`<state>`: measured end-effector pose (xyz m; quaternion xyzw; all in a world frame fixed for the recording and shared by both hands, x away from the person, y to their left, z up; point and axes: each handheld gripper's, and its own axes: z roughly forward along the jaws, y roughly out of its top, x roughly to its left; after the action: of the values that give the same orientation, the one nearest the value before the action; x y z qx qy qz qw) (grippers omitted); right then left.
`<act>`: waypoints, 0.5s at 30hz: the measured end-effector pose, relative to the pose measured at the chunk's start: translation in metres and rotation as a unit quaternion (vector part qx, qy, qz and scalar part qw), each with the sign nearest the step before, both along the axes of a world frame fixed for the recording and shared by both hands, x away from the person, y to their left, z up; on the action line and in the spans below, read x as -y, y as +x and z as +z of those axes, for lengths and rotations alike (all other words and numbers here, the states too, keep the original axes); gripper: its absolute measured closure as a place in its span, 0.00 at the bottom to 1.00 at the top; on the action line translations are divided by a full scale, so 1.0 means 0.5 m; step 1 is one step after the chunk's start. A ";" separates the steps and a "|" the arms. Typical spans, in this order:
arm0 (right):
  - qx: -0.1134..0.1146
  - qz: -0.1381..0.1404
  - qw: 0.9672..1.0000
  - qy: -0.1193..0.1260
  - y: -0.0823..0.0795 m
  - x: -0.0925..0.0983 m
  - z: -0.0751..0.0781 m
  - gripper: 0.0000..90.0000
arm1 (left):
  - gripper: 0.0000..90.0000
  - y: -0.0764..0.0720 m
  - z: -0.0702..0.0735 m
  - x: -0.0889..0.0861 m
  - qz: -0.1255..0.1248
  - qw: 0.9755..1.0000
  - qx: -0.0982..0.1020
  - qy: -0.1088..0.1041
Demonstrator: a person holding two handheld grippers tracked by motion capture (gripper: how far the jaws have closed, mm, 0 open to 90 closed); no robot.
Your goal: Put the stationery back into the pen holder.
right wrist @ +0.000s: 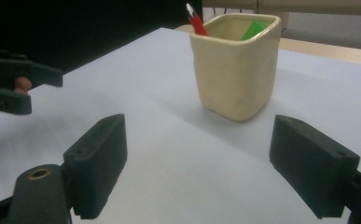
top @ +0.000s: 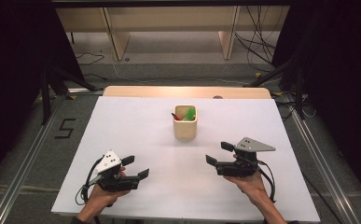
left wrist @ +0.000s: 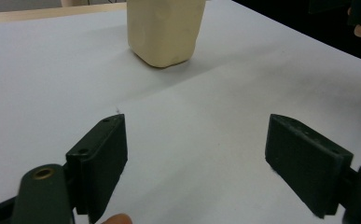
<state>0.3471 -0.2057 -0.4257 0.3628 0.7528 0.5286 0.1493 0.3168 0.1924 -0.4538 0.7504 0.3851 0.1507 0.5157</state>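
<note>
floor mark (top: 65,129): "5" | cup (top: 185,122): unlabelled | left gripper (top: 136,167): spread, empty | right gripper (top: 218,153): spread, empty

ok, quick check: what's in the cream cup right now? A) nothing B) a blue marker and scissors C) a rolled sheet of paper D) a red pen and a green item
D: the right gripper view shows a red pen and a green item poking above the rim of the cream cup, and the high view shows the same red and green inside it.
</note>
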 end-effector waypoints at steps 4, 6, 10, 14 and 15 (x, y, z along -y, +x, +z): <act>0.003 -0.001 1.000 -0.004 -0.030 0.015 -0.013 0.22 | 0.23 -0.002 0.000 -0.002 -0.002 1.000 0.000 -0.001; 0.003 -0.004 1.000 -0.004 -0.038 0.019 -0.016 0.22 | 0.23 -0.003 0.000 -0.002 -0.002 1.000 0.000 0.000; 0.008 -0.006 1.000 -0.010 -0.050 0.024 -0.018 0.22 | 0.23 -0.004 0.000 -0.002 -0.004 1.000 0.000 0.000; 0.009 -0.007 1.000 -0.010 -0.062 0.027 -0.023 0.21 | 0.23 -0.004 -0.001 -0.001 -0.005 1.000 -0.001 0.001; 0.010 -0.007 1.000 -0.011 -0.065 0.028 -0.024 0.21 | 0.23 -0.005 -0.002 -0.001 -0.005 1.000 -0.001 0.000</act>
<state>0.3147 -0.2197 -0.4378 0.3610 0.7543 0.5230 0.1649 0.3145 0.1930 -0.4545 0.7523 0.3819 0.1476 0.5161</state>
